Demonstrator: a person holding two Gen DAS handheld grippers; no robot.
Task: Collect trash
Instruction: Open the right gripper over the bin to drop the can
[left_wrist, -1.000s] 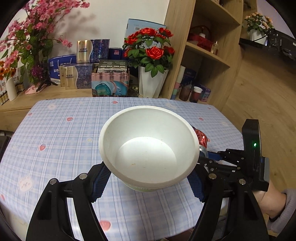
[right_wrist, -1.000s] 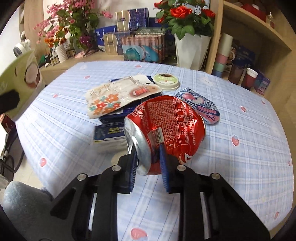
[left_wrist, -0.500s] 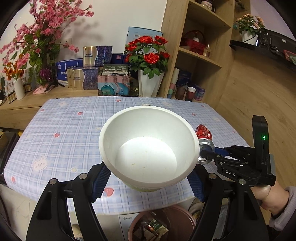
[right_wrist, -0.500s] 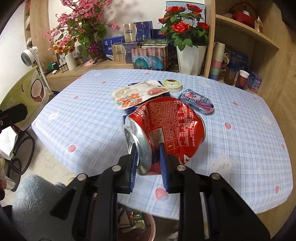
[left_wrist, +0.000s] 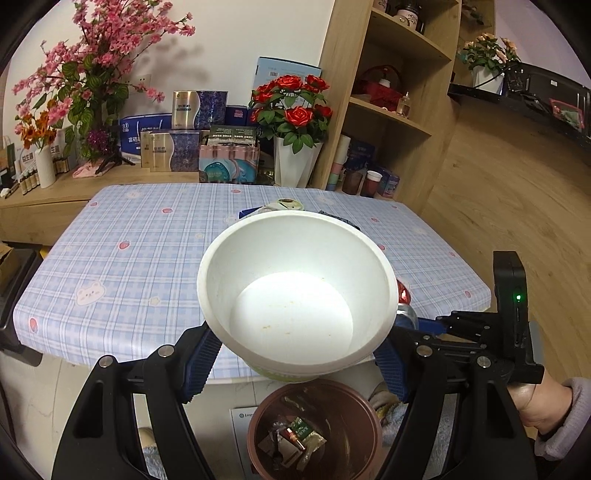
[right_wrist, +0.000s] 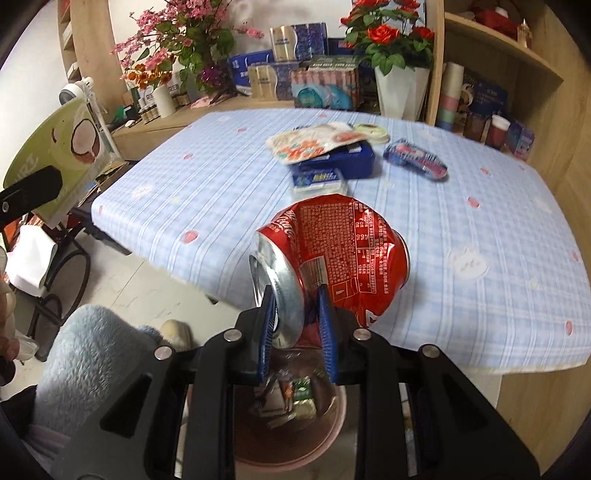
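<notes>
From the left wrist, the left gripper (left_wrist: 295, 354) held its jaws wide around a white paper noodle bowl (left_wrist: 297, 291), hanging above the round brown plastic trash bin (left_wrist: 314, 432) at six o'clock. From the right wrist, the right gripper (right_wrist: 297, 328) pinched a crushed red aluminium cola can (right_wrist: 332, 262) narrowly by its end, with the bin just below at six o'clock. I judged that both dropped together might collide at the rim and spill onto the floor, and wrappers remained on the blue checked tablecloth (right_wrist: 480, 229) around twelve.
</notes>
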